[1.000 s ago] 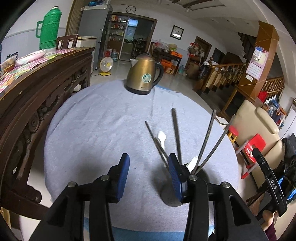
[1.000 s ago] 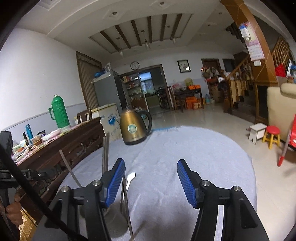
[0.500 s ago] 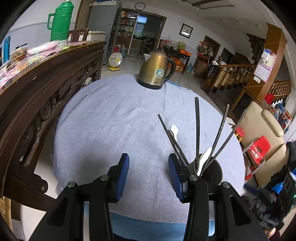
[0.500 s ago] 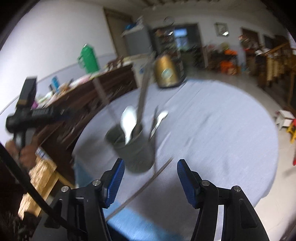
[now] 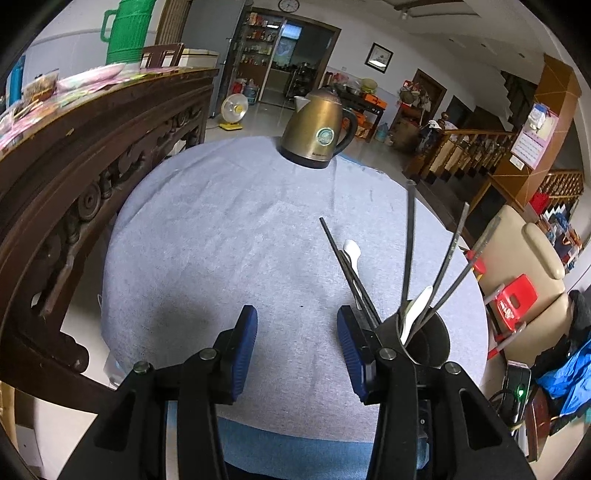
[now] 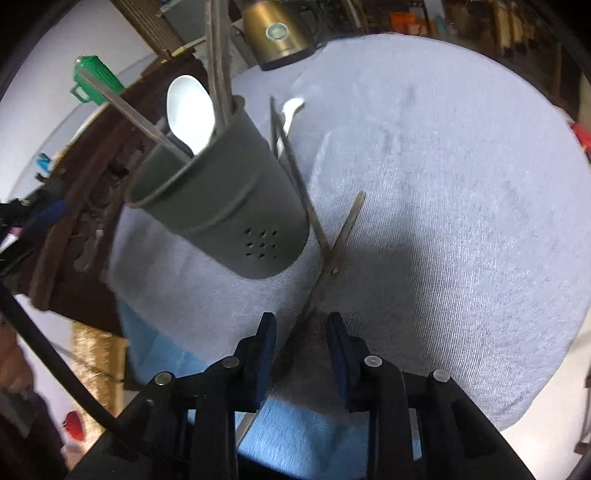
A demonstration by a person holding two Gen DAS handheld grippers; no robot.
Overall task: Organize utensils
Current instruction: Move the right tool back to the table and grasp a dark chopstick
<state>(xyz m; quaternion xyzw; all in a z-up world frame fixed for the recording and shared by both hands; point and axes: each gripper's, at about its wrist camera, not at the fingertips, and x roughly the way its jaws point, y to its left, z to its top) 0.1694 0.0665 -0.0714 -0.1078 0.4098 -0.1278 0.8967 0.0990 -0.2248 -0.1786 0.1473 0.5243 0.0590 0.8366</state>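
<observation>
**Cloth, metal and plastic on the round table**

We see a matt, finely ribbed grey-blue cloth [image 6: 443,206] covering the table. On it stands a matt grey holder [image 6: 221,206], smooth, seemingly metal, with small holes low on its wall. Inside it a glossy white plastic spoon [image 6: 190,110] shines beside dull metal chopsticks [image 5: 408,243]. Beyond the holder we see a brushed, bronze-coloured metal kettle [image 5: 317,125]. To the holder's left, a dark carved wooden sideboard [image 5: 92,147] looks polished.

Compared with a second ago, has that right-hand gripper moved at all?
Yes. The right gripper has tipped down: the kettle slid to the top edge. Its jaws have just been closing, with a chopstick between them on the cloth.
</observation>
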